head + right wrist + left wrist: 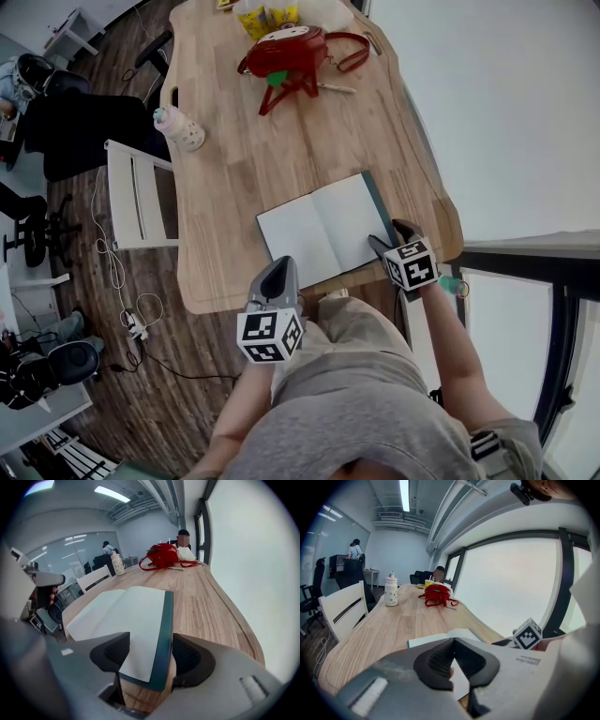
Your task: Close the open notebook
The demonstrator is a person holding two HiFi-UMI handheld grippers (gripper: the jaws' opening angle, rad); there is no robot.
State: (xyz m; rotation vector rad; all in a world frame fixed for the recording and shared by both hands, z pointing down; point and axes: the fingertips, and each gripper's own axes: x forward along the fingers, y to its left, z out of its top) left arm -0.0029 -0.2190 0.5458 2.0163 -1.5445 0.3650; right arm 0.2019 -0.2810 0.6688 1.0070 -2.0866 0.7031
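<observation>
An open notebook point(319, 230) with blank white pages and a dark green cover lies on the wooden table point(244, 159) near its front edge. My right gripper point(394, 237) is at the notebook's near right corner. In the right gripper view it point(150, 641) stands open, with the green cover edge point(165, 634) and the page corner lying between the jaws, not pressed by the pads. My left gripper point(279, 272) hovers at the table's front edge by the notebook's near left corner. Its fingertips point(453, 641) meet, shut on nothing, with the notebook point(436, 639) just beyond.
A red bag point(286, 52) and yellow packets point(262, 14) sit at the far end of the table, and a white bottle point(183, 131) near the left edge. A white chair point(136, 192) stands left of the table. A window wall runs along the right.
</observation>
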